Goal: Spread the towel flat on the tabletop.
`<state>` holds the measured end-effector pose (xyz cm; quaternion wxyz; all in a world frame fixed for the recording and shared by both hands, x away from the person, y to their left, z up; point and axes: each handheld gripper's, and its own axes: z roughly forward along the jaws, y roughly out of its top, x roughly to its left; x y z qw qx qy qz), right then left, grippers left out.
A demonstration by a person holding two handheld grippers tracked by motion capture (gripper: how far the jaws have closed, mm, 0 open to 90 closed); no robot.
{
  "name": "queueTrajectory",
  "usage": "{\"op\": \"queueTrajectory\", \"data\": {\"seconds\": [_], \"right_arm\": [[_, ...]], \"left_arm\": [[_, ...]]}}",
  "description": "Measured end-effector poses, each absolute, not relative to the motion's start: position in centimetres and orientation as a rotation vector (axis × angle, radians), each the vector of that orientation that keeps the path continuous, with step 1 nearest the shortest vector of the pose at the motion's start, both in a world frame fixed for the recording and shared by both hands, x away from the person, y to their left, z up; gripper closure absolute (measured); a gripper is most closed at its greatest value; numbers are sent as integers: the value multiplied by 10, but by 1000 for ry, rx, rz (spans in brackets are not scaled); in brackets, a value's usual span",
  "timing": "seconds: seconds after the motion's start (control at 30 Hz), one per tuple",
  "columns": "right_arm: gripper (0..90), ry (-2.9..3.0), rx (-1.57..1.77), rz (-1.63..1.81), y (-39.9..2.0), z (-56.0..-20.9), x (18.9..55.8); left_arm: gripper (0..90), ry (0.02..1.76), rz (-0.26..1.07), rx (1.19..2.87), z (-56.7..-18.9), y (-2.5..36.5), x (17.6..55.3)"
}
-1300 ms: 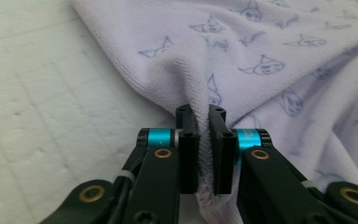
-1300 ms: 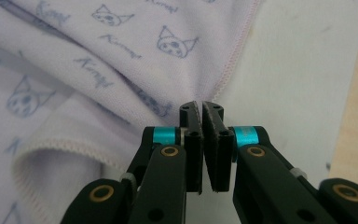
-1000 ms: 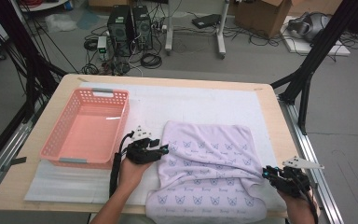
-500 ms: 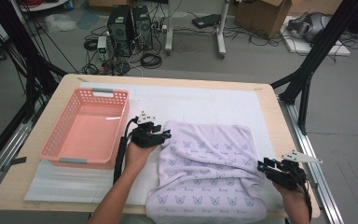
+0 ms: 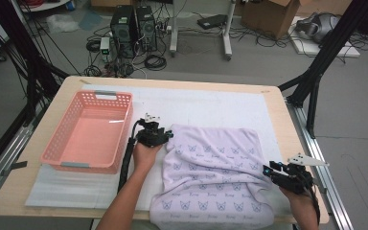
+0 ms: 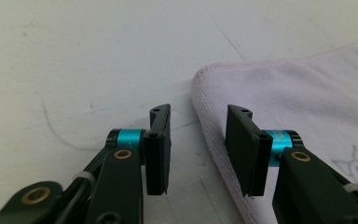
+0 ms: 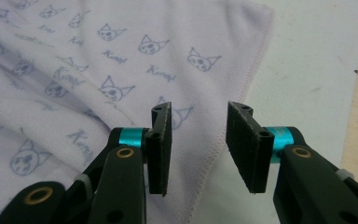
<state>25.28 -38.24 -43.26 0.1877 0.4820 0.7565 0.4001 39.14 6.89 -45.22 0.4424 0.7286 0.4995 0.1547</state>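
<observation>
Soft lilac terry with a printed cat pattern, the towel [image 5: 215,179] lies loosely folded on the white mat [image 5: 206,108] that covers the tabletop [image 5: 278,103], right of the pink basket [image 5: 88,132] and with its near end at the front edge. It looks light and limp: it should sag and drape when lifted, crease rather than hold a shape, and slide easily over the mat, so one pinch would let the rest trail. The stitched hem is the firmest part and the best place to take hold, ideally at two corners. The left tool [image 6: 199,144] sits low at the far left corner, its jaws having just been narrowing, with the hem [image 6: 212,135] running between them but not yet pinched. The right tool [image 7: 199,142] hovers over the right edge, jaws having just been widening, parted above the hem [image 7: 242,100] and pressing on nothing.
</observation>
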Motion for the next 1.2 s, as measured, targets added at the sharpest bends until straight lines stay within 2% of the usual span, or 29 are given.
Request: {"op": "queueTrajectory", "data": {"seconds": [0.27,0.37,0.53,0.6,0.63,0.67,0.7,0.87,0.93,0.97,1.07,1.2], "right_arm": [[601,2145,1336,1130,-379,-432,252],[600,2147,1332,1130,-378,-432,252],[600,2154,1335,1129,-375,-433,254],[600,2158,1335,1129,-374,-433,254],[600,2158,1337,1131,-374,-432,254],[600,2157,1335,1131,-374,-433,254],[599,2156,1331,1129,-374,-433,254],[597,2152,1342,1126,-374,-434,254],[593,2148,1346,1126,-374,-434,254],[590,2144,1351,1123,-374,-434,255],[588,2139,1362,1113,-373,-434,259],[586,2126,1387,1076,-370,-434,280]], "left_arm": [[603,1182,369,1867,-452,54,387],[564,1162,356,1893,-451,49,388],[523,1111,437,1981,-450,35,386],[568,1073,473,2009,-450,34,385],[638,1061,460,2012,-449,34,385],[769,1052,458,2020,-448,34,384],[811,1057,518,2040,-446,33,383],[831,1125,653,1939,-432,46,382],[784,1135,694,1945,-430,51,382],[686,1147,682,1935,-430,52,382],[524,1197,604,1883,-432,61,383],[515,1175,532,1819,-434,69,382]]}}
